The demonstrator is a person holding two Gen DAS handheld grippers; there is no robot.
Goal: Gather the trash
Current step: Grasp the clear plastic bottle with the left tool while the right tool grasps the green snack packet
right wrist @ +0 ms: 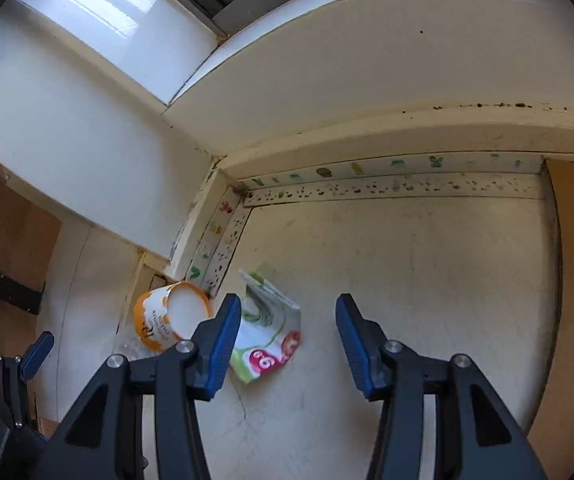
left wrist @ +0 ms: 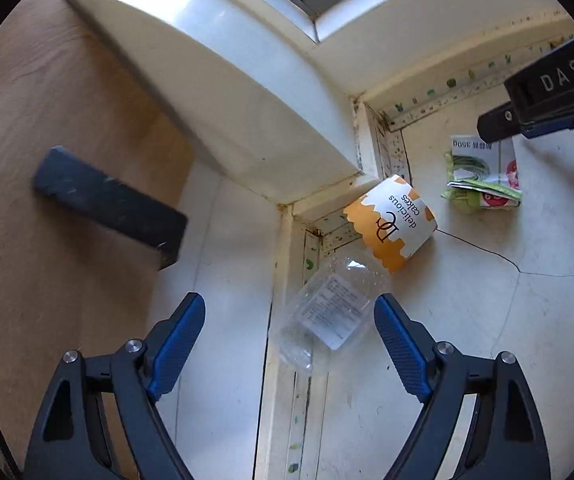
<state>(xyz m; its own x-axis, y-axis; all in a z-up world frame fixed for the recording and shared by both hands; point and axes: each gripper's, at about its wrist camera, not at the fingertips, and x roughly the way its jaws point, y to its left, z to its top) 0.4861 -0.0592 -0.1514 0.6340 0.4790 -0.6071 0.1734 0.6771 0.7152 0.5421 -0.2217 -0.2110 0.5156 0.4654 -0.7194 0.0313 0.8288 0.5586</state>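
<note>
**Ana:** Both tools are empty. Left tool (left wrist: 290,330), black-armed with blue ribbed pads, stands wide open, and a clear crumpled plastic container (left wrist: 329,312) with a white printed label lies on the floor between its pads; I see no contact with either. Right tool (right wrist: 289,344) is open more narrowly, with nothing held.

**Ben:** Where is the rest of the trash?

**Ana:** In the left wrist view, an orange-and-white paper cup (left wrist: 391,222) printed "delicious cakes" lies on its side at about 1 o'clock from the clear container, just beside it, against the corner of the white skirting. A folded green-and-white printed paper packet (left wrist: 483,178) with red circles lies further out at 2 o'clock, apart from the cup.

**Ben:** And from the right wrist?

**Ana:** The packet (right wrist: 267,334) sits just past the right tool's left pad (right wrist: 223,344), partly hidden by it. The cup (right wrist: 171,320) lies at 9 o'clock from the packet, with its open mouth showing. The left tool (right wrist: 37,350) shows at the lower left edge.

**Ben:** Surroundings?

**Ana:** A scuffed, cracked off-white floor (right wrist: 407,280), edged by a strip of small printed plant motifs (right wrist: 387,170). White wall panels (right wrist: 367,80) meet at 11 o'clock. A brown wooden surface (left wrist: 47,160) carries a dark rectangular handle (left wrist: 107,200).
</note>
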